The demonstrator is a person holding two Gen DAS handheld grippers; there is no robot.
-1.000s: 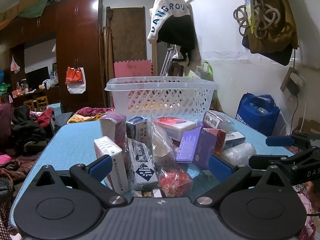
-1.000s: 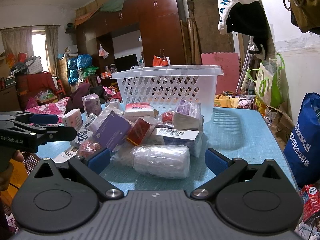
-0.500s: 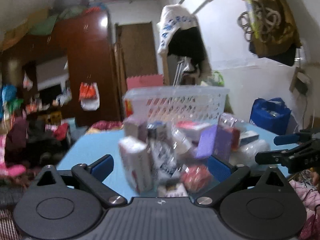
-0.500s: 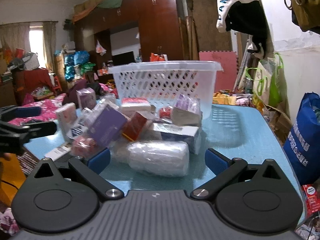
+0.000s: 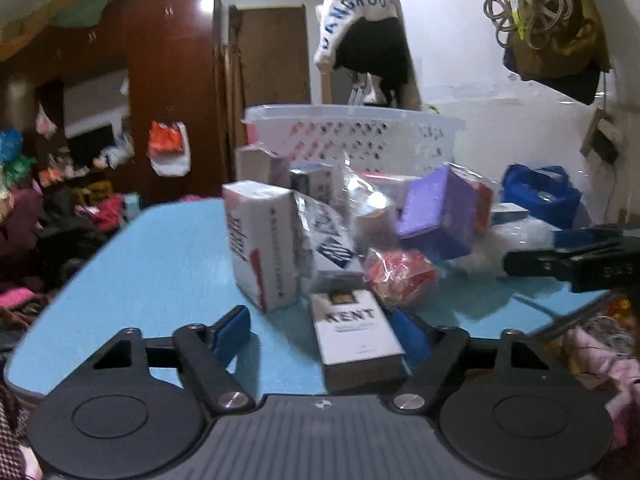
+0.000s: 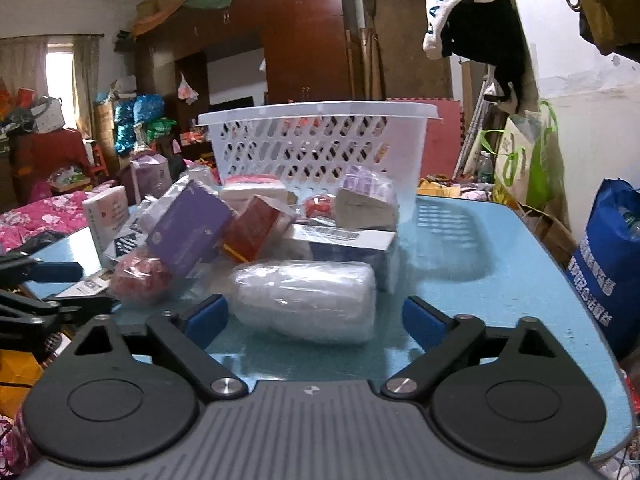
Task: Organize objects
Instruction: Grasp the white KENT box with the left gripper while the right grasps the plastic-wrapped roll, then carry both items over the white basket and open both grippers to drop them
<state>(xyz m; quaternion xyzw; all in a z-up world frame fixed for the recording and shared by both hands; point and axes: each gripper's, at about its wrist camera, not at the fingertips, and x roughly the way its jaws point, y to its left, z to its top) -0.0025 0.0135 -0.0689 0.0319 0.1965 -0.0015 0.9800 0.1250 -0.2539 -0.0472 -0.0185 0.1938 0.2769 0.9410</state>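
Left gripper (image 5: 324, 330) spread wide around a KENT pack (image 5: 354, 330) on the tabletop (image 5: 160, 264). Right gripper (image 6: 316, 316) wide open too, empty, just short of a wrapped white bottle (image 6: 304, 300).

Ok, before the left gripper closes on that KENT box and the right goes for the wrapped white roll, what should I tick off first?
1. Left gripper open: ok, jaws spread wide.
2. KENT box between the left fingers: ok, though it lies off-centre, close to the right-hand finger.
3. Right gripper open: ok.
4. Wrapped white roll lined up with the right gripper: ok, it lies on its side just ahead of the fingers.
5. White basket ready to receive: ok, upright on the blue table behind the pile; how full it is, cannot tell.
6. Left view sharp enough to judge contact: not ok, blurred.
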